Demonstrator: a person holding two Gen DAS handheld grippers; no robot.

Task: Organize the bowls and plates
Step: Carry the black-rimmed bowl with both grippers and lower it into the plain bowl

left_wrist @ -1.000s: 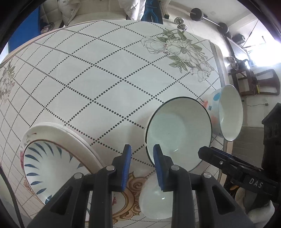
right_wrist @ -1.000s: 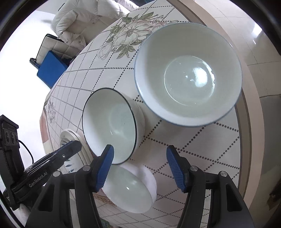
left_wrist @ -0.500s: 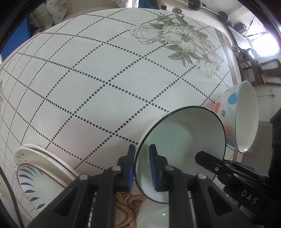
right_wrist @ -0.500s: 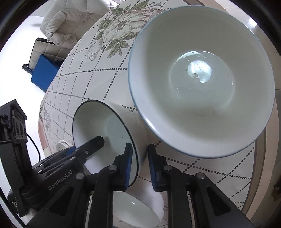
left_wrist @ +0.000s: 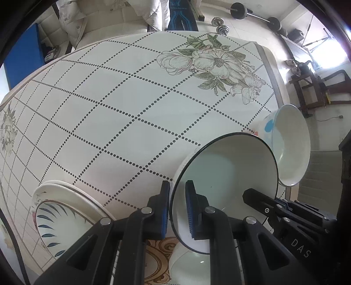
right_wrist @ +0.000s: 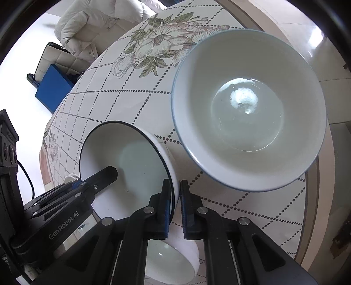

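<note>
A white bowl with a thin black rim (left_wrist: 223, 175) (right_wrist: 129, 157) is held by both grippers, lifted off the table. My left gripper (left_wrist: 177, 210) is shut on its left rim; my right gripper (right_wrist: 175, 206) is shut on its right rim. A large white bowl with a blue rim and coloured dots outside (left_wrist: 287, 142) (right_wrist: 248, 109) stands just to the right, near the table edge. A small plain white bowl (left_wrist: 190, 263) (right_wrist: 173, 256) sits below the held bowl. A stack of plates with blue leaf pattern (left_wrist: 59, 217) lies at the left.
The round table (left_wrist: 131, 98) has a dotted diamond pattern and flower prints. Its right edge (right_wrist: 316, 197) runs close behind the big bowl. Beyond it are a chair with a white jacket (right_wrist: 98, 28), a blue box (right_wrist: 52, 87) and weights on the floor (left_wrist: 243, 11).
Both grippers closed on the black-rimmed bowl's rim a second ago. Since then the bowl has been raised and tilted, staying over the small white bowl beside the big bowl.
</note>
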